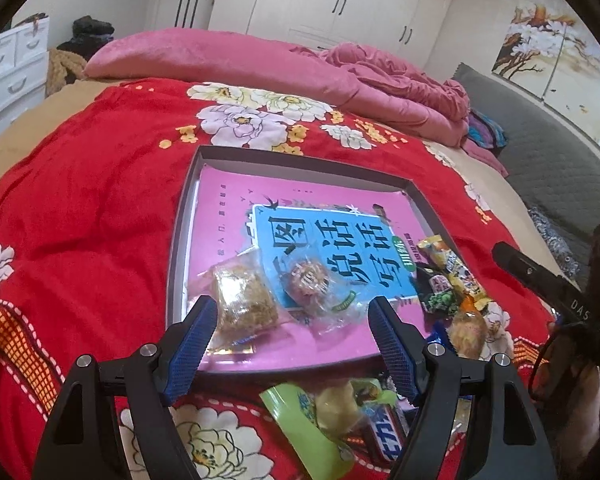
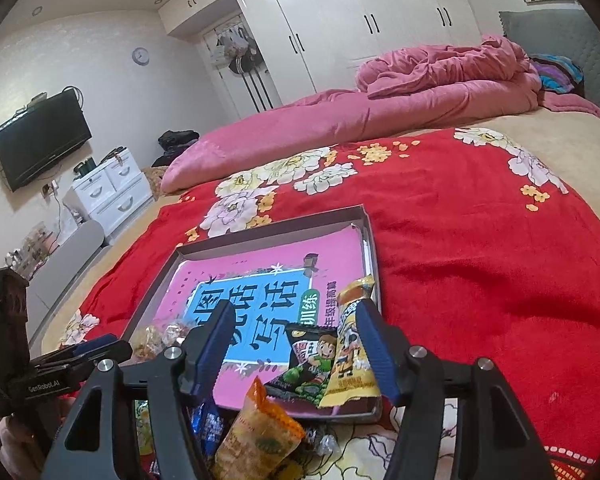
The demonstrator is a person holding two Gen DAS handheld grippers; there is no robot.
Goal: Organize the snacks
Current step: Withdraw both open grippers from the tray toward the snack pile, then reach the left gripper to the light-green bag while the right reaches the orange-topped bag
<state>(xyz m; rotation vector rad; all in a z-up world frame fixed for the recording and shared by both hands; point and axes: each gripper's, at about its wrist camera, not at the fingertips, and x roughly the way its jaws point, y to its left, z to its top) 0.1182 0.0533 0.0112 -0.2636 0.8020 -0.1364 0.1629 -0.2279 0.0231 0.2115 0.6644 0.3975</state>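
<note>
In the left wrist view, the left tool (image 1: 292, 322) stood open over the near end of a shallow grey tray (image 1: 180, 240) on the red floral blanket (image 1: 100, 200) of the bed. A pink book (image 1: 236, 208) lined the tray. Between the fingers, untouched, lay a clear-wrapped crumbly snack (image 1: 242, 294), long axis running away from the camera, and a round wrapped snack (image 1: 310, 280) beside it. A yellow packet (image 1: 454, 264) lay along the tray's right edge, a dark green packet (image 1: 438, 294) against it. Loose snacks (image 1: 340, 412) lay heaped on the blanket below the tray.

In the right wrist view, the right tool (image 2: 296, 340) was parted, jaws gripping nothing. The yellow packet (image 2: 350, 360) lay just inside its right finger, long axis pointing away along the tray (image 2: 370, 248) edge; the dark green packet (image 2: 310, 360) leaned against it. An orange packet (image 2: 260, 432) stood nearer the camera.
</note>
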